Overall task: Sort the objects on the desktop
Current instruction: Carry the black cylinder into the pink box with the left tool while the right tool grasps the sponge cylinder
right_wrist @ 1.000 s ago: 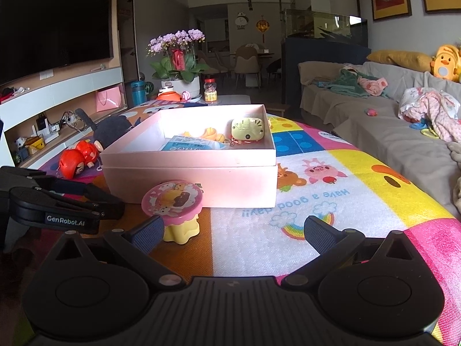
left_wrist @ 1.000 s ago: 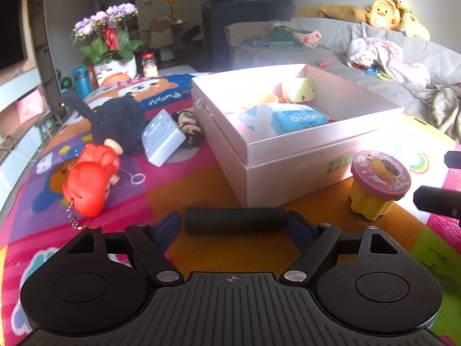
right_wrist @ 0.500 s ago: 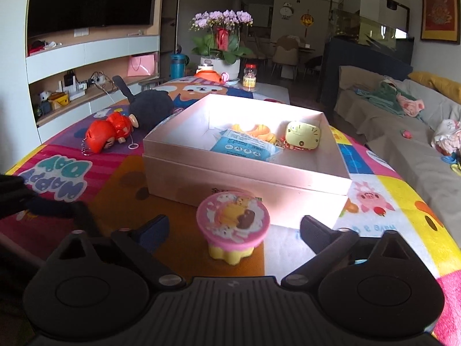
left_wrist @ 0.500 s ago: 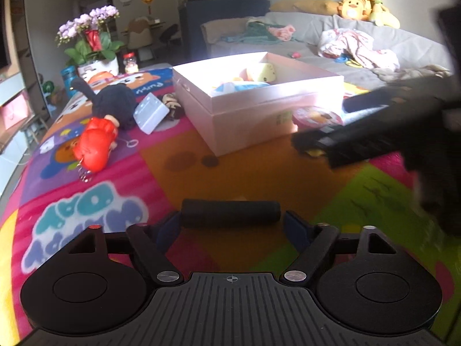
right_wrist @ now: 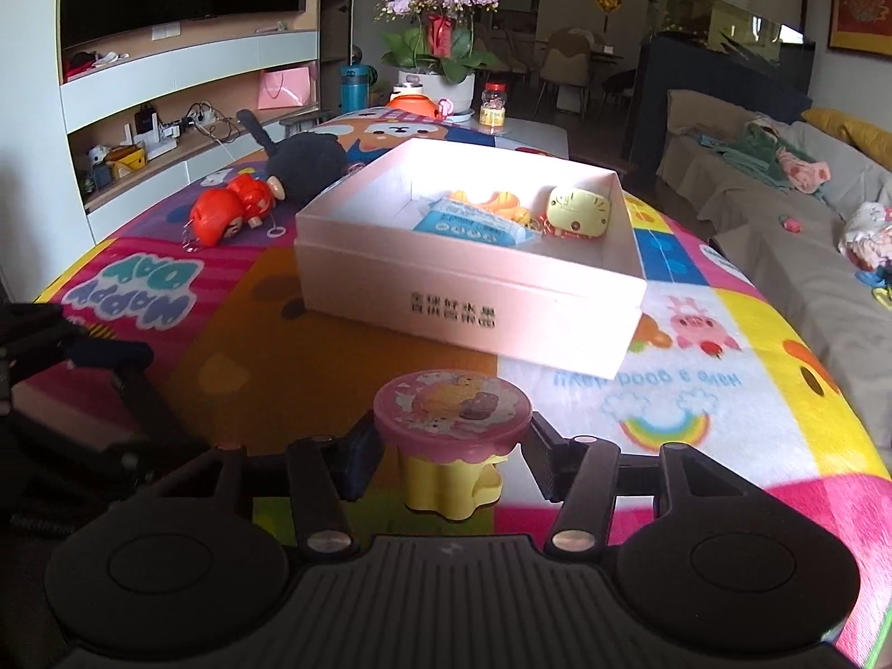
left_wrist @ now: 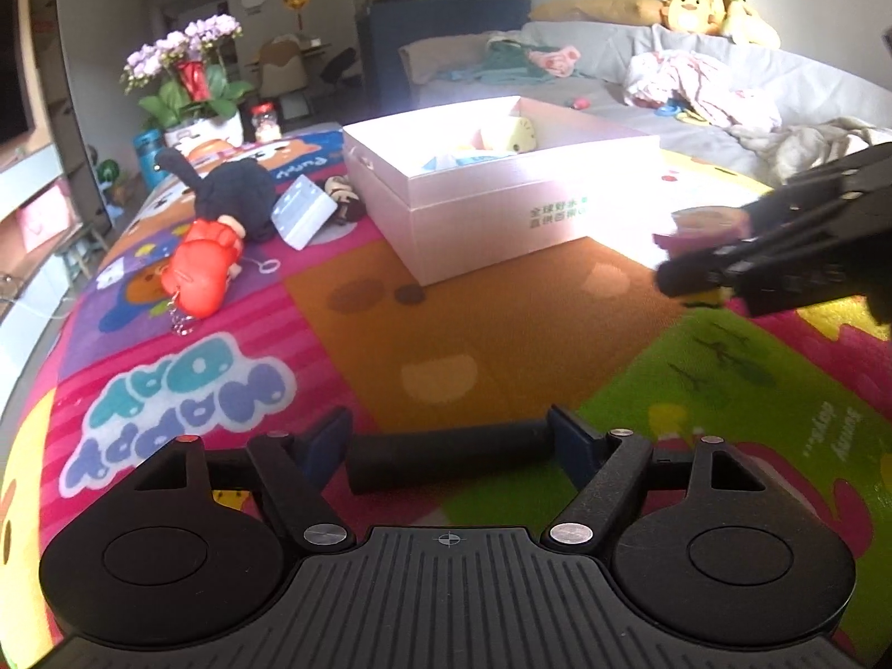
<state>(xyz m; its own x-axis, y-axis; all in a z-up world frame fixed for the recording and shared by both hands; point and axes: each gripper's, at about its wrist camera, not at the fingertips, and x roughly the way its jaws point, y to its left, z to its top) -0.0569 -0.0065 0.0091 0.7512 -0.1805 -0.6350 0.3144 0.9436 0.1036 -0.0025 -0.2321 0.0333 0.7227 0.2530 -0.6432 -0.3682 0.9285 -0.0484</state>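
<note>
Black cylinder [left_wrist: 446, 460] clamped in left tool [left_wrist: 449, 440], right tool [right_wrist: 451, 460] straddling pink-lidded toy [right_wrist: 452, 446]

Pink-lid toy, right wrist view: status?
Right gripper open, fingers straddling pink-lid toy, not clamped. Left gripper shut on black cylinder. Pink box just ahead; path unobstructed.

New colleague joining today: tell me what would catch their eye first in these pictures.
The pink box at mid-mat, holding a yellow toy. In front, the pink-lidded yellow pot sits between the open right gripper fingers. The left gripper clamps a black cylinder.
</note>
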